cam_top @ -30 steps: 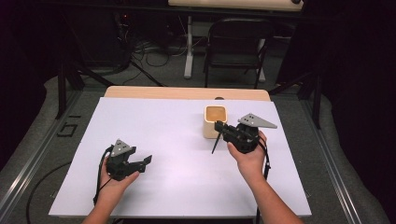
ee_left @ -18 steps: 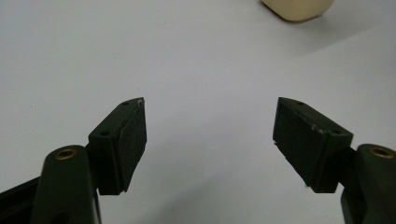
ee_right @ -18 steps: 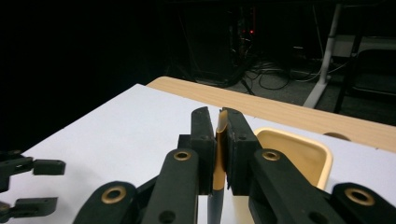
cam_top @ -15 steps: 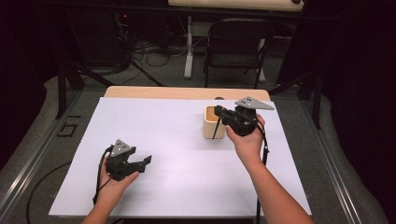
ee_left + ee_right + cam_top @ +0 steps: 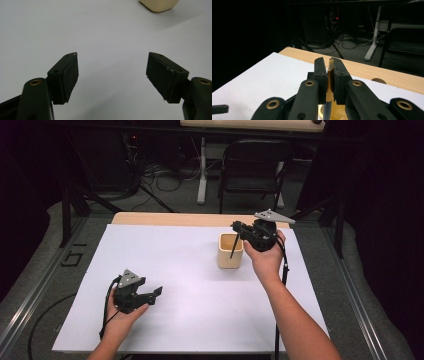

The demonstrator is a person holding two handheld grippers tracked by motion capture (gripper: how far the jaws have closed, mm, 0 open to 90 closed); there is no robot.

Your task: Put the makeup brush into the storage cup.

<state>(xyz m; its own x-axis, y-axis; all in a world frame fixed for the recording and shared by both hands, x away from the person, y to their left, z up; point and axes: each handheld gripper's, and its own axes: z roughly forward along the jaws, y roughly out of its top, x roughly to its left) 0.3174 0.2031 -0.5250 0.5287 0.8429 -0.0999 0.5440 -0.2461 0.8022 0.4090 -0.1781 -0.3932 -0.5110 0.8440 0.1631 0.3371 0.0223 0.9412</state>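
Observation:
A beige square cup (image 5: 229, 261) stands on the white sheet (image 5: 175, 270), right of centre. My right gripper (image 5: 238, 227) hovers just above it, shut on a thin dark stick (image 5: 233, 247) that hangs down over the cup's mouth. Seen along the right gripper (image 5: 330, 67), the stick (image 5: 329, 75) stands clamped edge-on between the pads, with the cup's golden inside (image 5: 338, 113) below. Whether its tip is inside the cup I cannot tell. My left gripper (image 5: 156, 293) rests at the near left, open and empty. From the left gripper (image 5: 112, 72), the cup (image 5: 160, 5) sits far ahead.
The wooden table top (image 5: 190, 219) shows beyond the sheet's far edge. A black folding chair (image 5: 255, 165), a white table leg (image 5: 202, 170) and loose cables (image 5: 160, 182) stand on the floor behind. The right gripper's cable (image 5: 280, 320) trails along the forearm.
The right hand has carried the stick up and away from me, from beside the cup's right side to over its mouth. The left gripper has stayed put.

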